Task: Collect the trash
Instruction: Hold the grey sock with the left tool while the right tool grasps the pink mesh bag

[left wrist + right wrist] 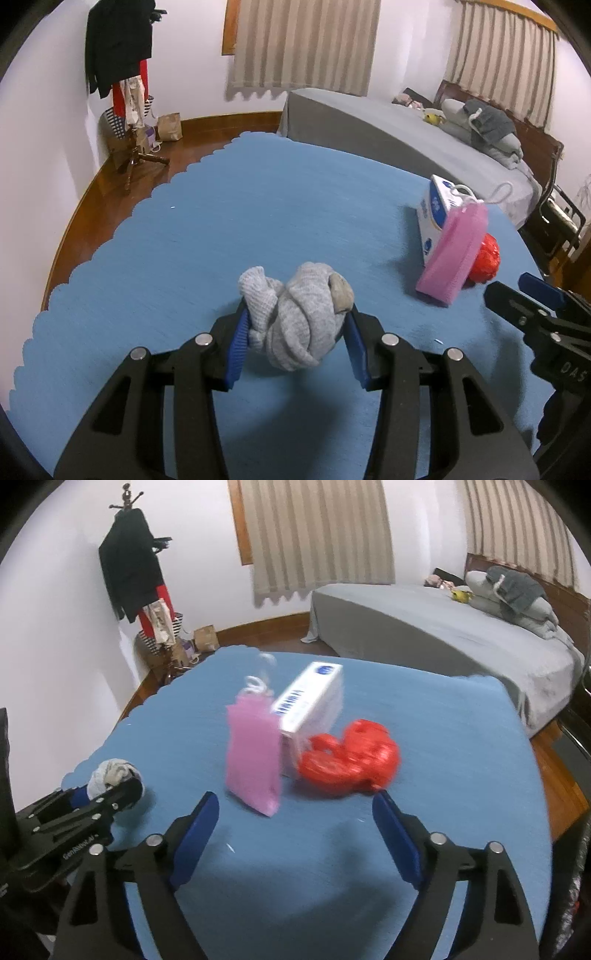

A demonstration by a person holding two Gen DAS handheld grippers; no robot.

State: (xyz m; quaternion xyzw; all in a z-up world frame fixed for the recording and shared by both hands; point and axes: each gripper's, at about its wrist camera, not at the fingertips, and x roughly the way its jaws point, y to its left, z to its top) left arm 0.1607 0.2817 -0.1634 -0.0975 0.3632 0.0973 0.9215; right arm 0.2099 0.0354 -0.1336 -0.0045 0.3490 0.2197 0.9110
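My left gripper (pixel 297 332) angles down over the blue felt table cover (pixel 258 221), its ribbed blue pads pinching a knotted grey knit sock (pixel 295 317) clear of the cloth. My right gripper (pixel 295 812) tilts down likewise, jaws spread, nothing between them. At its twelve o'clock leans a pink paper gift bag (pixel 255 753) against a white tissue box (pixel 314 705); a crinkled red plastic bag (pixel 351 760) lies at one o'clock.
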